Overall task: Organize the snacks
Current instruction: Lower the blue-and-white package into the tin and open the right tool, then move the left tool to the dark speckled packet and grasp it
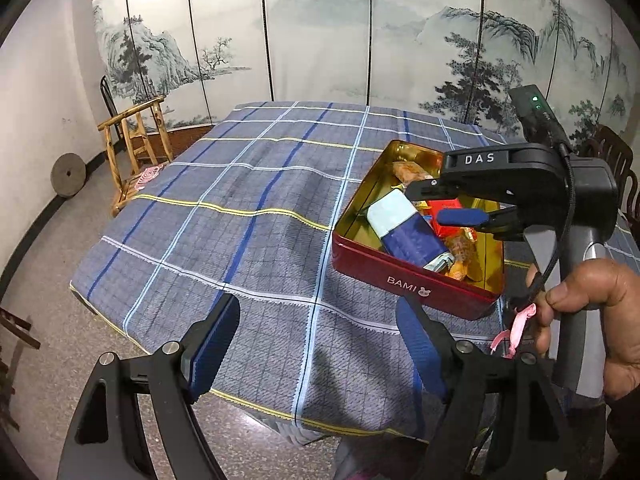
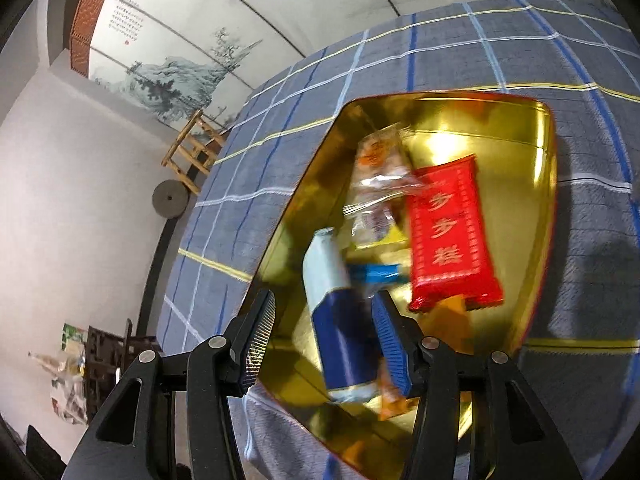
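A red tin (image 1: 404,280) with a gold inside sits on the checked tablecloth; it also shows in the right wrist view (image 2: 548,128). In it lie a blue-and-white packet (image 1: 404,228) (image 2: 340,320), a red packet (image 2: 452,236), clear-wrapped snacks (image 2: 376,176) and an orange-wrapped one (image 1: 460,248). My right gripper (image 2: 324,340) (image 1: 432,204) hovers open over the tin, its jaws either side of the blue-and-white packet without holding it. My left gripper (image 1: 316,344) is open and empty above the table's near edge, left of the tin.
The table is covered by a blue-grey checked cloth (image 1: 248,208). A wooden chair (image 1: 136,152) and a round stone disc (image 1: 68,175) stand by the left wall. A painted folding screen (image 1: 320,32) stands behind the table. Dark chairs (image 1: 616,156) are at the right.
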Motion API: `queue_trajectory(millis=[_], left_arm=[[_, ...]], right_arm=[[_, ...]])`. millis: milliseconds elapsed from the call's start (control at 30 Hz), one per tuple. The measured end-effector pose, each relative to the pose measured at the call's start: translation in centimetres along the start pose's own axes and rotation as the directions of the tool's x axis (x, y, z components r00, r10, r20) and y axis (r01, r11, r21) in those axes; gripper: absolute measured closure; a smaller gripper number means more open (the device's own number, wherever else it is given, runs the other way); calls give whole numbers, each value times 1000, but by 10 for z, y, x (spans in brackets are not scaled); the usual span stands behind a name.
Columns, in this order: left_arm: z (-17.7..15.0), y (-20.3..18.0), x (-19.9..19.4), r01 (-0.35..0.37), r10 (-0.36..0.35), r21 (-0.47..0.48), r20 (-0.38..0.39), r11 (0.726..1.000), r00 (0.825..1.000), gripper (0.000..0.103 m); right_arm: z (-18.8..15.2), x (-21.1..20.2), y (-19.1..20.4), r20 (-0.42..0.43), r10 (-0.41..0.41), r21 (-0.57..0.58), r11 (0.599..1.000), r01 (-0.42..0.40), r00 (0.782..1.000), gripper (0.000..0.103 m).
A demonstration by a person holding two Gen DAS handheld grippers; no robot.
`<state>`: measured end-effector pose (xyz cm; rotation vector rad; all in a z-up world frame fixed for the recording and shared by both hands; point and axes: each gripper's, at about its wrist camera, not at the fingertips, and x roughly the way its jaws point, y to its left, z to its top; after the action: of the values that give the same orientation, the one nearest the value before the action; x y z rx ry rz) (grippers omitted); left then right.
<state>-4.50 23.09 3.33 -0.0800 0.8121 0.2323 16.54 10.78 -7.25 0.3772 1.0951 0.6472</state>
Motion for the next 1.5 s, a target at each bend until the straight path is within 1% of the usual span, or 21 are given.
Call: queue_trajectory(millis=[67, 100, 200, 300, 367, 500, 533, 600, 667, 700, 800, 900, 967, 1000, 1067, 1133, 1200, 1267, 1333, 1400, 1500], left_arm=[[0, 1, -1, -1, 1, -1, 2, 1000, 1000, 19], [0, 2, -2, -3, 3, -3, 5, 1000, 1000, 19], [0, 0, -4, -7, 7, 4, 14, 1000, 1000, 19], [0, -2, -5, -7, 7, 12, 15, 1000, 1000, 19], [0, -6, -7, -8, 7, 20, 17, 1000, 1000, 19], [0, -15, -10, -10, 9, 41, 22, 999, 1000, 18], [0, -17, -10, -11, 10, 48, 23, 999, 1000, 17], [0, -23, -12, -12, 10, 61, 25, 998, 1000, 17], [0, -30, -14, -11, 9, 78, 30, 997, 1000, 17], [0, -32, -15, -11, 8, 84, 32, 996, 999, 17], [1, -45, -19, -7, 3, 114, 41, 994, 999, 16], [-1, -58, -22, -3, -4, 142, 44, 990, 999, 15], [-1, -71, -22, 4, -11, 169, 41, 986, 999, 15], [-2, -75, -22, 6, -13, 180, 39, 984, 999, 15], [-3, -88, -23, 11, -19, 210, 38, 978, 999, 14], [-2, -100, -25, 16, -25, 233, 36, 972, 999, 14], [-3, -111, -25, 24, -32, 252, 29, 967, 999, 14], [-3, -122, -24, 35, -41, 273, 19, 961, 999, 14], [-2, -134, -22, 53, -55, 289, -3, 956, 999, 13], [-1, -145, -19, 77, -73, 303, -26, 950, 997, 13], [1, -165, -13, 122, -104, 325, -72, 938, 992, 13]], right_arm=[[-2, 1, 3, -7, 53, 7, 999, -53, 999, 50], [-4, 1, 5, -10, 71, 0, 998, -71, 997, 50], [-7, -4, 15, -5, 76, -49, 996, -76, 997, 50], [-12, -15, 22, 17, 85, -96, 992, -83, 996, 47], [-18, -25, 26, 35, 78, -149, 986, -72, 996, 44], [-38, -58, 28, 102, 71, -258, 965, -42, 992, 38], [-46, -68, 27, 126, 64, -284, 958, -26, 990, 36], [-58, -86, 21, 164, 55, -319, 948, 0, 985, 34], [-71, -107, 13, 214, 32, -348, 936, 46, 976, 33], [-77, -118, 8, 242, 16, -359, 930, 75, 970, 32], [-92, -152, -14, 333, -48, -376, 909, 179, 942, 31], [-106, -186, -43, 411, -139, -351, 888, 297, 901, 27], [-112, -202, -64, 442, -202, -323, 873, 365, 874, 25], [-115, -212, -79, 457, -246, -294, 865, 406, 855, 24], [-116, -226, -102, 468, -300, -245, 860, 448, 831, 24], [-114, -242, -131, 481, -351, -185, 855, 484, 803, 22], [-112, -257, -160, 483, -395, -128, 851, 510, 781, 20], [-109, -269, -185, 479, -430, -70, 850, 521, 765, 17], [-106, -277, -208, 465, -453, -23, 853, 522, 761, 17], [-106, -286, -228, 464, -479, 14, 845, 534, 745, 16], [-105, -292, -251, 449, -503, 41, 837, 546, 738, 16]])
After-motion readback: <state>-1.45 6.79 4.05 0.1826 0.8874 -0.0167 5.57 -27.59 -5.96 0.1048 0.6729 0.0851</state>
